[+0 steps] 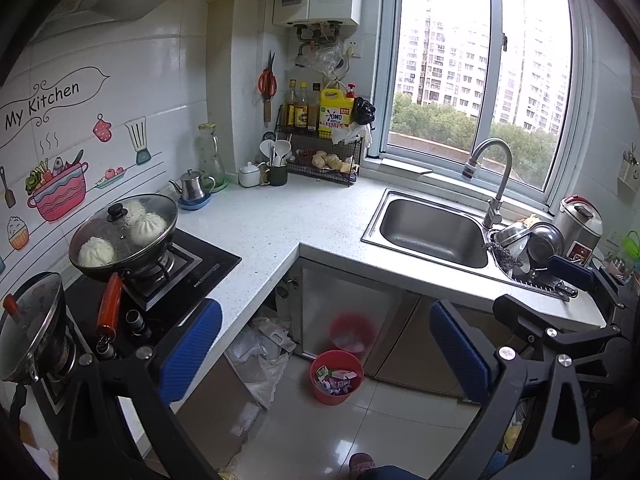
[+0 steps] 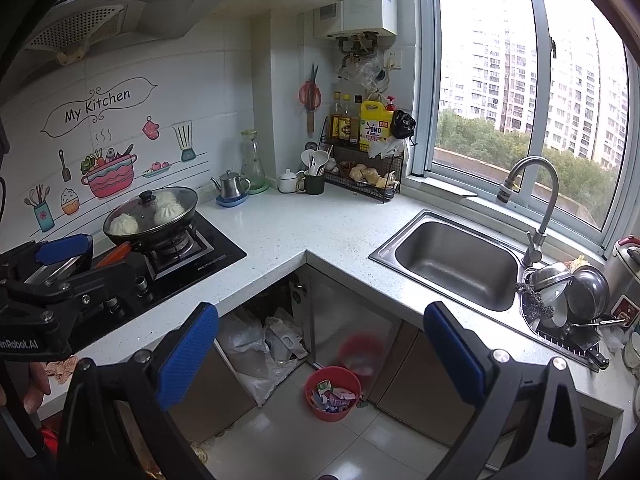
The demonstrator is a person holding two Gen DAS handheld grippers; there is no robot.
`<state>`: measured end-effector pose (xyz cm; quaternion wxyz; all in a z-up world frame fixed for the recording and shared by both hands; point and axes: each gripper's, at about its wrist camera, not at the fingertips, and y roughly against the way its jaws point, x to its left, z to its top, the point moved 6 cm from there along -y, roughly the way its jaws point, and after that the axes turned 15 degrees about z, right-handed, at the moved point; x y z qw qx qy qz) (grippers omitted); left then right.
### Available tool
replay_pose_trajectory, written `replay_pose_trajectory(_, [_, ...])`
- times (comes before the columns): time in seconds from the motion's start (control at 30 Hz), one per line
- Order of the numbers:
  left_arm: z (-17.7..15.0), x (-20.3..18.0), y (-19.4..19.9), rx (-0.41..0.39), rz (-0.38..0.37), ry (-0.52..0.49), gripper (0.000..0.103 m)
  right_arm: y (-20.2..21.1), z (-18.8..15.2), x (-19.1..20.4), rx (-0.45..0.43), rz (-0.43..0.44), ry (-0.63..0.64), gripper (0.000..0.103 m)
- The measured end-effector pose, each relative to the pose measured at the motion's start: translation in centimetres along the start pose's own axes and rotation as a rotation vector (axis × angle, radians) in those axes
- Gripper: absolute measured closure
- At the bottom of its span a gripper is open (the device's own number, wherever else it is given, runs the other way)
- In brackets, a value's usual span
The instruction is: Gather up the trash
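Left claw (image 1: 326, 350): released, blue pads wide apart, grasping nothing. Right claw (image 2: 320, 354): likewise released and empty. Both are held above the floor in front of the counter (image 2: 320, 232), aimed down toward the inner corner, probably to survey before a pick. Red bin (image 2: 332, 394): on the floor below that corner, just before the cabinet, already carrying small wrappers. Crumpled plastic bags (image 2: 260, 354): in the open recess under the counter, beside the bin; judged the likely trash left to collect.
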<state>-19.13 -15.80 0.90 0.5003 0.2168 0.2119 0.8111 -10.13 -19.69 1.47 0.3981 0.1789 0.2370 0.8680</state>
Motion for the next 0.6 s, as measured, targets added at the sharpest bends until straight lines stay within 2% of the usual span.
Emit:
replay_pose_trajectory(0.23, [0.03, -0.76, 0.34, -0.024, 0.018, 0.000, 0.000, 0.00, 0.00, -0.36, 0.005, -0.003, -0.001, 0.001])
replay_pose_trajectory(0.6, [0.20, -0.92, 0.16, -0.024, -0.006, 0.001, 0.000, -0.12, -0.14, -0.82, 0.022, -0.017, -0.006, 0.001])
